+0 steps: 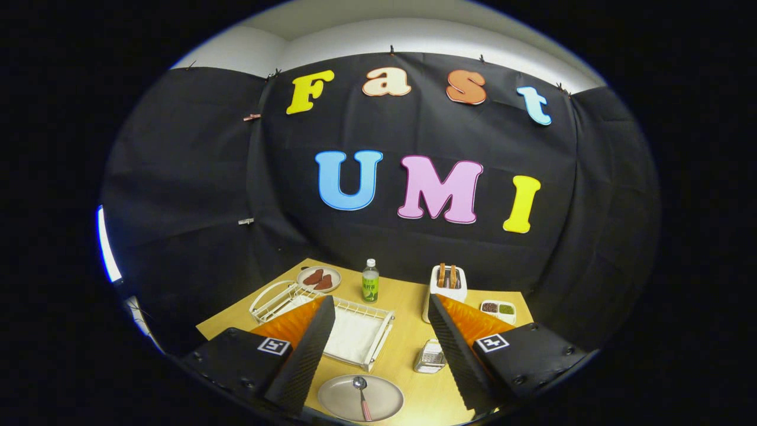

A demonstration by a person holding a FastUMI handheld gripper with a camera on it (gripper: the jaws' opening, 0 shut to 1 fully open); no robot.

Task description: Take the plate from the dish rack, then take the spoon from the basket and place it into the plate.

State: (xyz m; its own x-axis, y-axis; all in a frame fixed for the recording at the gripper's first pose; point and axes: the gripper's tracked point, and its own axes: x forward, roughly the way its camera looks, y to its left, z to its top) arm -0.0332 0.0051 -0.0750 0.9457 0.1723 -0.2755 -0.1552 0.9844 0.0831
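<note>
Tool open, empty, above the desk.
Spoon lies in plate between its fingers, handle toward tool.

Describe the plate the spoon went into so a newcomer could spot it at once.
Start at the wooden table, then the white dish rack on it. Nearer than the rack, between the open tongs, lies a round grey plate. It holds a spoon; the far plate holds brown food.

The hand-held gripper hangs high, tilted downward. Its two fingers are spread wide apart. Nothing is between them.
</note>
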